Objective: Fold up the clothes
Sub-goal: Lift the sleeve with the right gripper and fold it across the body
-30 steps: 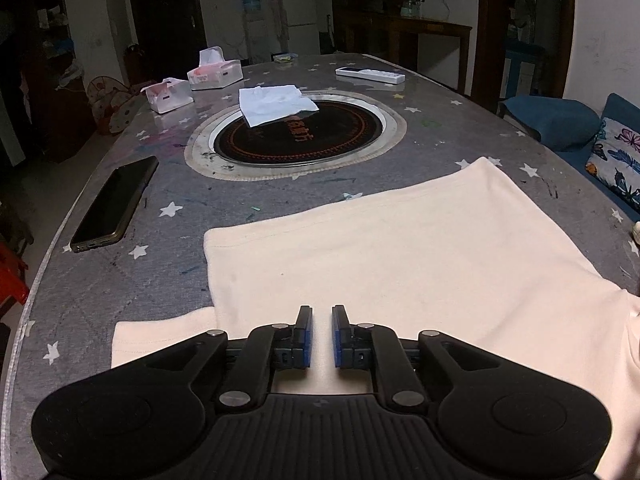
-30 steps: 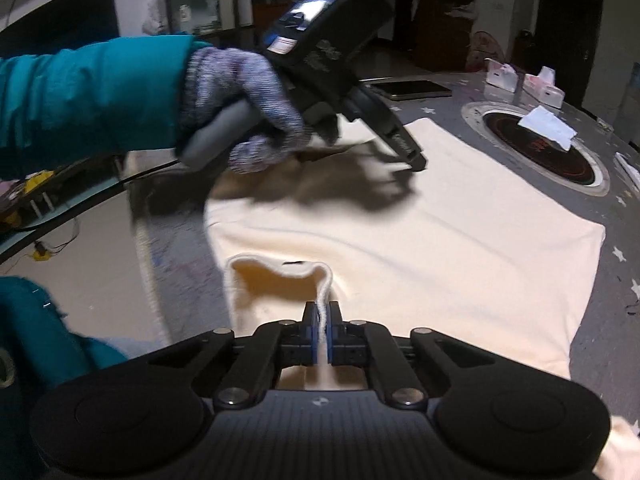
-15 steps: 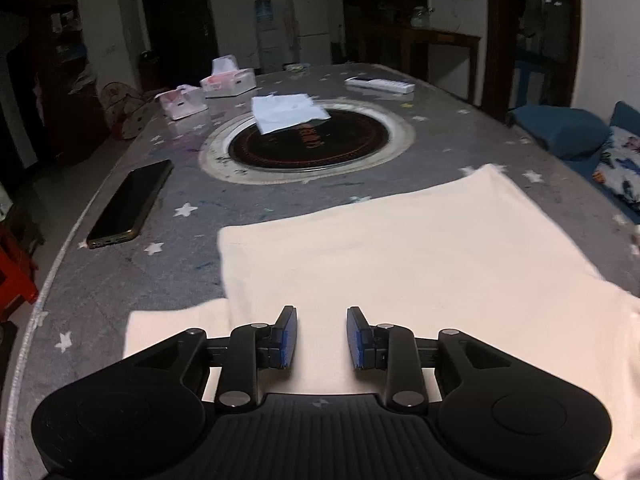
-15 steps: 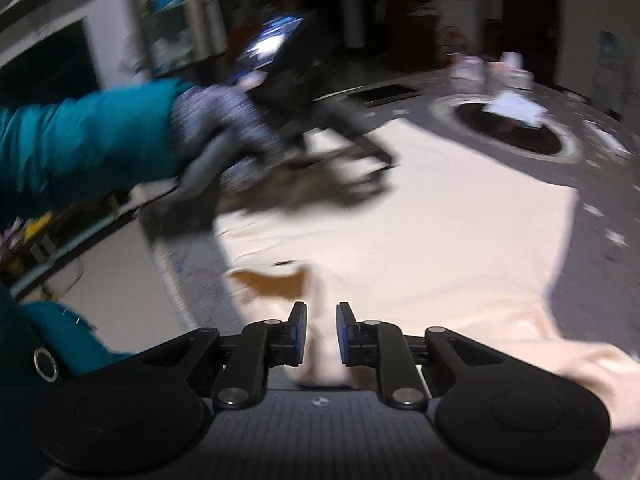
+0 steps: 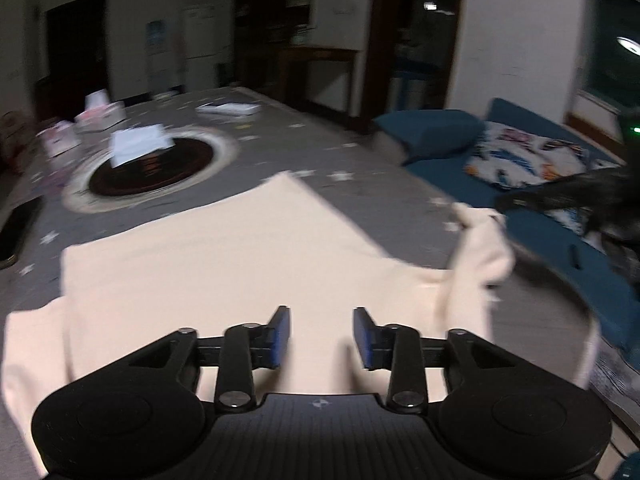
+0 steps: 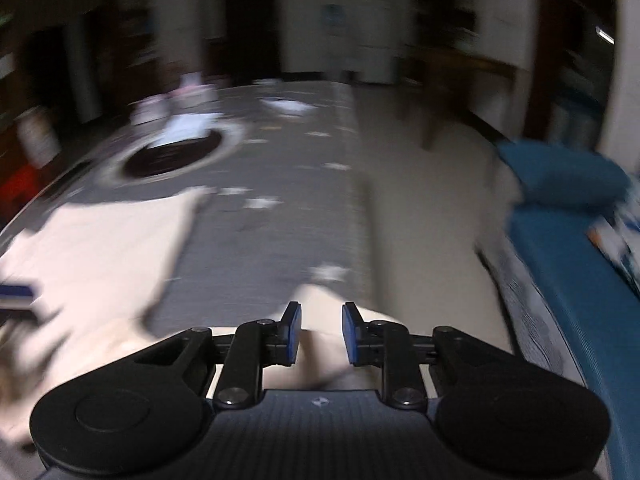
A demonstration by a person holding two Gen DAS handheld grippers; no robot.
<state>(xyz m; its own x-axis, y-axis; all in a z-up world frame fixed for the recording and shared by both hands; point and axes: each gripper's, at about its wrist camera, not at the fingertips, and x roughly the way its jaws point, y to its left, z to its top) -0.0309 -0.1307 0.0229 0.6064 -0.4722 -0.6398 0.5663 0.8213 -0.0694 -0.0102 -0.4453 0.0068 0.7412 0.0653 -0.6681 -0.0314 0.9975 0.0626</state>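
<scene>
Both tools now stand apart; a second ago the right tool was clamped on the collar fold and the left nearly closed.

Cream shirt [image 5: 224, 256] lies flat on the grey star-printed worktop [image 5: 360, 160], one sleeve [image 5: 476, 256] lifted at the right edge beside a dark blurred shape that cannot be identified. Left tool [image 5: 320, 338]: blue pads wide apart above the cloth, gripping nothing. Right tool [image 6: 319, 332]: pads apart over a cream fold [image 6: 320, 308] near the worktop edge; contact cannot be told through blur. Beyond: round dark hob inset [image 5: 152, 168] with white paper [image 5: 138, 144], its lettering unreadable; blue sofa [image 5: 552, 236].
</scene>
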